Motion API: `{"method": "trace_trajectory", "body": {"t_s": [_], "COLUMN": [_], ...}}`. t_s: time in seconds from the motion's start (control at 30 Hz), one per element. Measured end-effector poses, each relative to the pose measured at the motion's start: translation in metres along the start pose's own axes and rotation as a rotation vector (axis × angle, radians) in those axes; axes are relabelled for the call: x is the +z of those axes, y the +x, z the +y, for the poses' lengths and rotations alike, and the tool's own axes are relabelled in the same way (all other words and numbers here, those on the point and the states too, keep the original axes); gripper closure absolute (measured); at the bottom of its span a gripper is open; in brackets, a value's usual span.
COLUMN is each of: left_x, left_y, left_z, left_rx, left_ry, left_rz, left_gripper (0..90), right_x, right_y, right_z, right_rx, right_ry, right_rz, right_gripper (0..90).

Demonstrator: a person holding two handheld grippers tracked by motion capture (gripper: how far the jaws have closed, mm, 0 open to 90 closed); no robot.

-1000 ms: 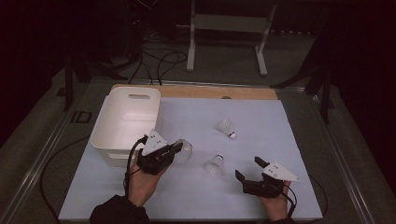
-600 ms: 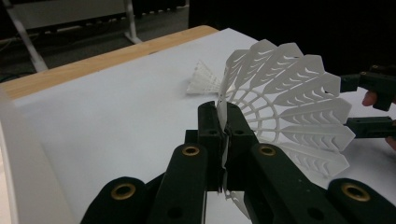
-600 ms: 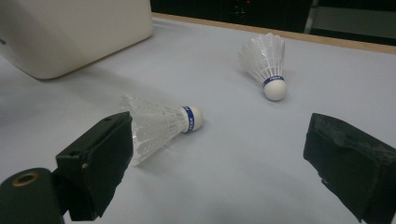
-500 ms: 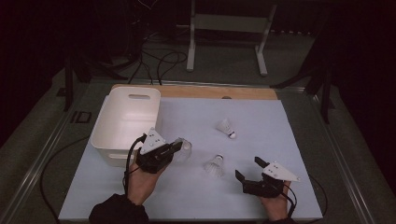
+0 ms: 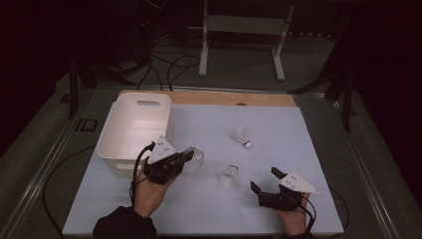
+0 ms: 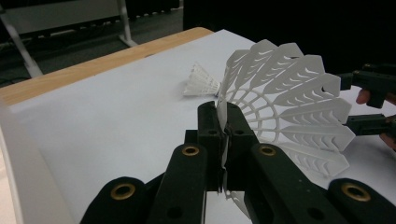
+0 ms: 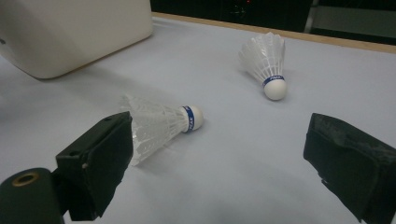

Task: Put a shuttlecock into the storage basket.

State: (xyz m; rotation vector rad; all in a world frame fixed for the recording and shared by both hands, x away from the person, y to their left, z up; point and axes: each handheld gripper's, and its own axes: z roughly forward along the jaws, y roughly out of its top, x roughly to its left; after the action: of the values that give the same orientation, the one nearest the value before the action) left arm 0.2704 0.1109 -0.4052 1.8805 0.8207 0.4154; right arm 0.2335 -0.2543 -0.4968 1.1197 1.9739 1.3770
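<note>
a shuttlecock (image 6: pixel 289 107) is pinched by its thin plastic skirt in the left gripper (image 5: pixel 188 155), just beside the white bin (image 5: pixel 134 130). judged light, springy, easily crushed. right gripper (image 5: pixel 263 183) jaws are spread, nothing held.

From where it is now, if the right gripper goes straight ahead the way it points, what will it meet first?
Probably the nearer shuttlecock, lying on its side just ahead of the open right gripper, toward one jaw. The second shuttlecock lies farther on. Depth is hard to judge.
</note>
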Motion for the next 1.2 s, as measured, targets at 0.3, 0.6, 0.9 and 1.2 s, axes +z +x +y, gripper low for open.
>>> {"method": "trace_trajectory", "body": {"t_s": [0.3,0.6,0.9,1.2], "left_x": [-0.003,-0.007,-0.012,-0.015], "left_y": [0.002,0.007,0.012,0.016], "left_z": [0.003,0.008,0.008,0.008], "left_rx": [0.011,0.019,0.018,0.029], "left_ry": [0.0,-0.009,-0.016,-0.017], "left_rz": [-0.005,-0.02,-0.036,-0.041], "left_gripper": [88.6,88.6,88.5,88.5], "right_x": [0.0,0.0,0.0,0.0], "right_y": [0.0,-0.001,-0.001,-0.001], "right_z": [0.0,0.0,0.0,0.0], "right_rx": [-0.001,-0.01,-0.009,-0.009], "right_ry": [0.0,-0.002,-0.002,-0.003], "right_rz": [0.001,-0.001,-0.001,-0.001], "right_gripper": [8.1,8.1,8.1,8.1]}}
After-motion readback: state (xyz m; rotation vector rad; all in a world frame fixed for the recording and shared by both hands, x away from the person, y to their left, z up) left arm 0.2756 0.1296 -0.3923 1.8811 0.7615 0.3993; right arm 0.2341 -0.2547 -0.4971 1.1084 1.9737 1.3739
